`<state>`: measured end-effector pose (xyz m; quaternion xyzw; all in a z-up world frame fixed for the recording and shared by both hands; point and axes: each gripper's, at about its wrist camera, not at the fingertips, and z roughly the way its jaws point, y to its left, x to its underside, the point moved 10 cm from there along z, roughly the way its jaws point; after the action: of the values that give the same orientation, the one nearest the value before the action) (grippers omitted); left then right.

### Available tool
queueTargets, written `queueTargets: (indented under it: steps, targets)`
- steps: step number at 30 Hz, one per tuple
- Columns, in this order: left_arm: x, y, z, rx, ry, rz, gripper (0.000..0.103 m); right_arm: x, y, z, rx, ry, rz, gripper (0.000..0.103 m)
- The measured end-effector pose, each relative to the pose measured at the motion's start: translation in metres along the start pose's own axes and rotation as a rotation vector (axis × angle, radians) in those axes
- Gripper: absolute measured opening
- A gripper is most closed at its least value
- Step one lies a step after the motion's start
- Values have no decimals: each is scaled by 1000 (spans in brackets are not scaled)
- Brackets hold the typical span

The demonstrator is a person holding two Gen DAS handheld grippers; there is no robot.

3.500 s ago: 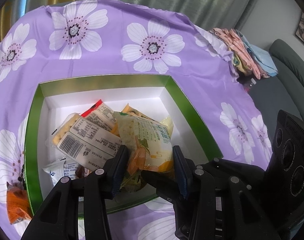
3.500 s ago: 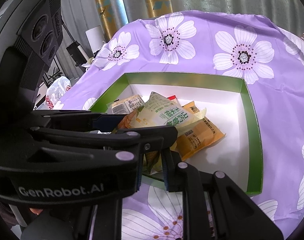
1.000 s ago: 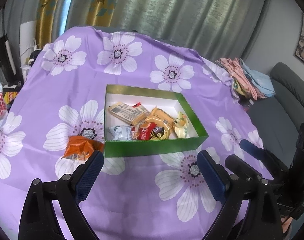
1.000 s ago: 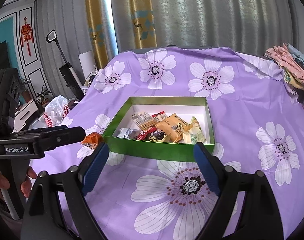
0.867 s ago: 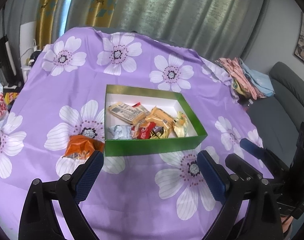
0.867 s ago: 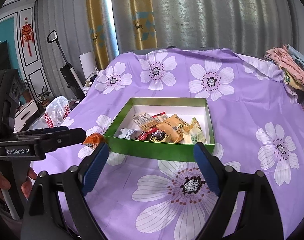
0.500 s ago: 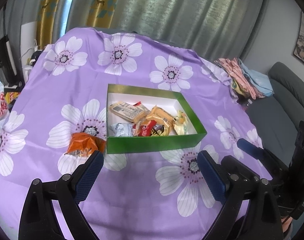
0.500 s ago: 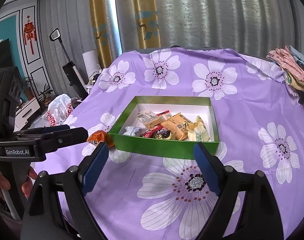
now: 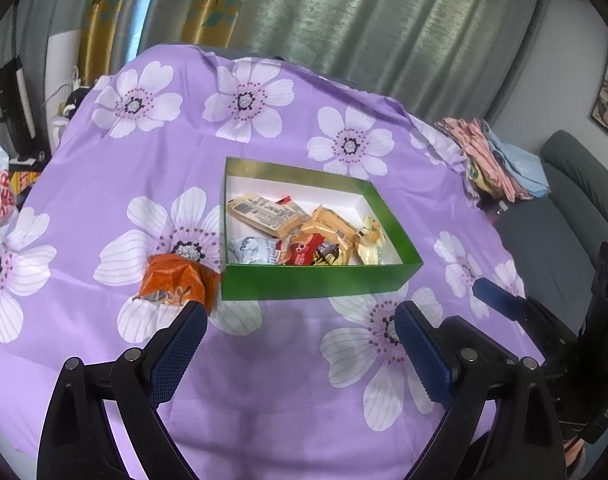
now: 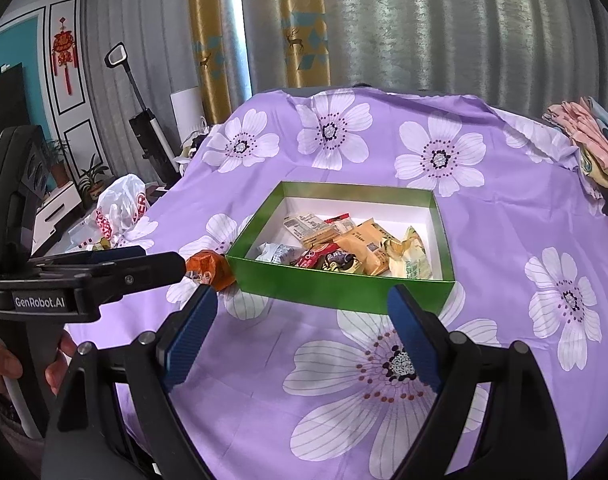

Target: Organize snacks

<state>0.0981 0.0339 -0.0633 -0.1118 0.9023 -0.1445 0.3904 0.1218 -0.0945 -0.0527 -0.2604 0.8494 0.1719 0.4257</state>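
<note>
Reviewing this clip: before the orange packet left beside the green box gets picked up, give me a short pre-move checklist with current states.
1. Left gripper open and holding nothing: ok.
2. Right gripper open and holding nothing: ok.
3. Orange snack packet lying outside the green box, on the purple floral tablecloth: ok.
4. Packet in full view, nothing on it: ok.
5. Box has bare floor left at its far end: ok.
6. Packet touching the box wall: cannot tell.

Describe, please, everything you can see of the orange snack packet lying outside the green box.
The orange snack packet is a crinkled, shiny foil-like pouch, puffed and folded rather than flat, with a printed picture on its near face too small to read. It lies on the purple flowered tablecloth, over a white flower print, at the near left corner of the green box; whether it touches the wall is unclear. Neither gripper holds it.
</note>
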Motion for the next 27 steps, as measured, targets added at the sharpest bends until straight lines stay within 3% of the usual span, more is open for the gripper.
queueTargets:
  steps: [27]
  targets:
    - [11,103,23,-62,33,-200,95,36,36,68,-90,157,-23,88]
